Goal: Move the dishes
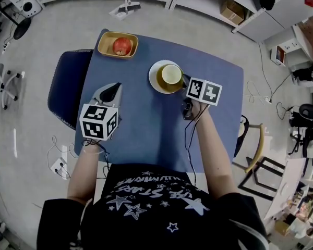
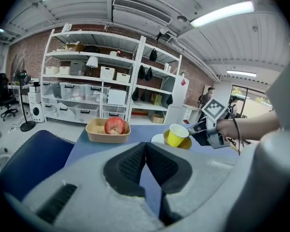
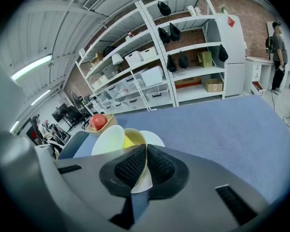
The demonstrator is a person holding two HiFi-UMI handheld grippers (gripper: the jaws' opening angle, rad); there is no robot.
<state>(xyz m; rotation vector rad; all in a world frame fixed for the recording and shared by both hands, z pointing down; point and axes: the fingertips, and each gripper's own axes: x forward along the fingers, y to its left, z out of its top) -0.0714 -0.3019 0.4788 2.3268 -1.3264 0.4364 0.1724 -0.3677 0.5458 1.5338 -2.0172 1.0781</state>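
Setting: workshop-type room, grey floor (image 1: 41,46), brick wall (image 2: 19,50) behind white shelving racks (image 2: 96,81) carrying storage bins (image 2: 72,91) and boxes. Ceiling pale, ribbed, with lit tube lights (image 2: 222,13) and vent unit (image 2: 140,11). Centre: blue-topped table (image 1: 146,124); dark blue chair (image 1: 65,95) against its left edge, wooden chair (image 1: 255,150) at right. Power strip (image 1: 60,165) and cables on floor. White cabinet (image 2: 176,100) beside racks.

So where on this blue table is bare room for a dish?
Bare: the near half of the blue table, between left tool and right tool, and its far right corner. Crowded: the far left and middle, where the tan bowl with a red apple and the white plate under a yellow cup stand.
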